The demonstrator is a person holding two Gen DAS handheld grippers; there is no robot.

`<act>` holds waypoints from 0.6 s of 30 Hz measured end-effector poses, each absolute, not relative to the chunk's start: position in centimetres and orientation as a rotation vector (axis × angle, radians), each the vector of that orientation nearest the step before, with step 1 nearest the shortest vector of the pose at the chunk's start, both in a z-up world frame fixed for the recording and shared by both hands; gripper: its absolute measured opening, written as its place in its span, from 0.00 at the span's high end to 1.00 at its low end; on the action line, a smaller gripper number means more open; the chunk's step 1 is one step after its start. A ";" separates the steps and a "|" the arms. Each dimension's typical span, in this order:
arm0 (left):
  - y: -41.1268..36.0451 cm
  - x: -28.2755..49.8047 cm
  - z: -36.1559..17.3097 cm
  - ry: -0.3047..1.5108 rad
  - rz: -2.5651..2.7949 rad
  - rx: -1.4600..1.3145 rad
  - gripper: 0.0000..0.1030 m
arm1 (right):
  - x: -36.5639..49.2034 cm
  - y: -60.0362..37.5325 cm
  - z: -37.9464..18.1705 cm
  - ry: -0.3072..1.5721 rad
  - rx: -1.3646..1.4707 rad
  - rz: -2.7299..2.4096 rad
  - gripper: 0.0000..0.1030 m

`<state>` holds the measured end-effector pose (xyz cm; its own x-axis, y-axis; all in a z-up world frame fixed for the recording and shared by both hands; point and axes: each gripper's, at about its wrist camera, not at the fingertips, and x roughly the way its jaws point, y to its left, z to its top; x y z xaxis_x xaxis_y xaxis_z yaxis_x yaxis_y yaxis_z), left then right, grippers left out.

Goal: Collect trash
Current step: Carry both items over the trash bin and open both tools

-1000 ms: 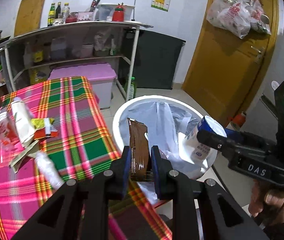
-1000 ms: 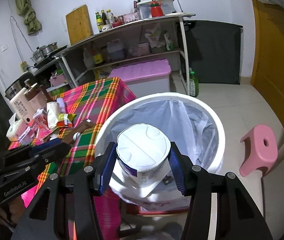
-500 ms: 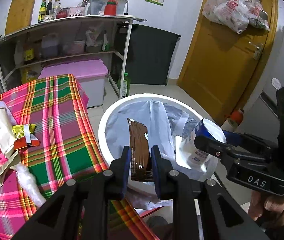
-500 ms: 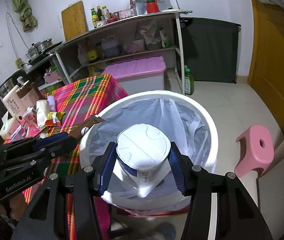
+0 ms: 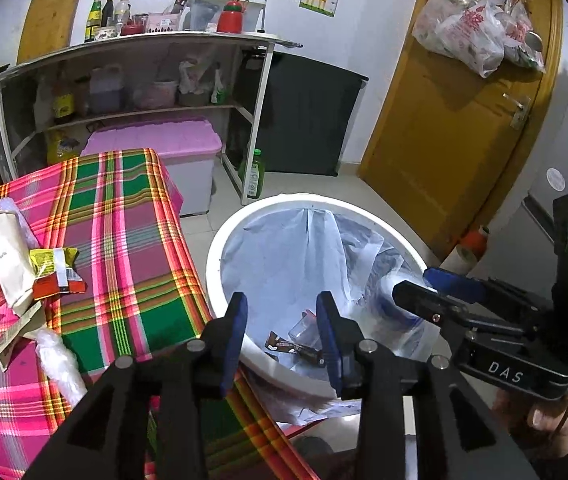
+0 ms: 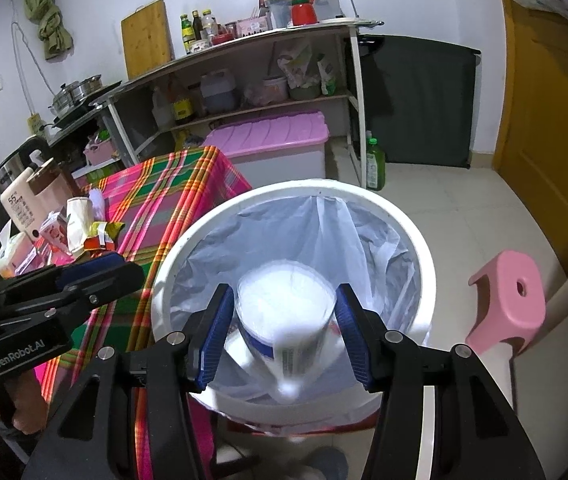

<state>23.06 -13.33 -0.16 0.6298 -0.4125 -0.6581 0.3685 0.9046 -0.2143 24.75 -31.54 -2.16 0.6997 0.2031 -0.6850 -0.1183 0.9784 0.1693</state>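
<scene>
Bin point(image 6: 303, 186): white, round, lined w/ thin clear bag, directly below both sets of jaws. Rigid rim; liner soft, would snag on a low pad.

Surface point(image 5: 124, 240), plaid cloth, off to left of the left jaws. More litter there, well apart from either gripper: cream packet point(image 5: 8, 256), yellow-red wrapper point(image 5: 58, 272). Prob. light and crinkly; best pinched flat across the short width.

Tub point(image 6: 284, 308): white w/ blue label, between right jaws, above bin mouth, base toward camera. Smeared while jaws read sharp, so prob. dropping. Looks empty, light, thin-walled; would dent under a hard squeeze and slide on smooth sides. Best hold: across the body near the rim, where stiffest.

Brown wrapper point(image 5: 293, 348): down on bin floor, below and beyond the left jaws, beside a clear plastic cup point(image 5: 303, 328). Limp foil, near weightless. No hold needed now.

Right gripper point(image 6: 284, 300): angled down over bin, jaws spread wide, pads seemingly just clear of tub sides. Person's hand on the grip seen at lower right of left view.

Left gripper point(image 5: 282, 320): same downward tilt, over near rim. Jaws opening, nothing between them.
</scene>
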 end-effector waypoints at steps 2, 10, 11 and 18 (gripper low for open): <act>-13.1 22.9 -0.1 0.767 -0.446 -0.063 0.64 | 24.6 -31.6 -2.0 0.768 0.115 0.175 0.47; -12.3 21.5 0.3 0.758 -0.415 -0.056 0.64 | 23.5 -31.5 -1.3 0.746 0.122 0.173 0.46; -12.2 21.2 0.4 0.755 -0.409 -0.054 0.64 | 23.3 -31.5 -1.2 0.744 0.124 0.175 0.46; -10.9 19.3 1.2 0.729 -0.356 -0.047 0.63 | 21.5 -30.7 -0.6 0.726 0.141 0.210 0.46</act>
<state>19.35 -10.92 1.19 0.6887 -0.3340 -0.6435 0.3019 0.9391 -0.1643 21.54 -30.67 -0.59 0.7279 0.2385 -0.6429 -0.1412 0.9696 0.1999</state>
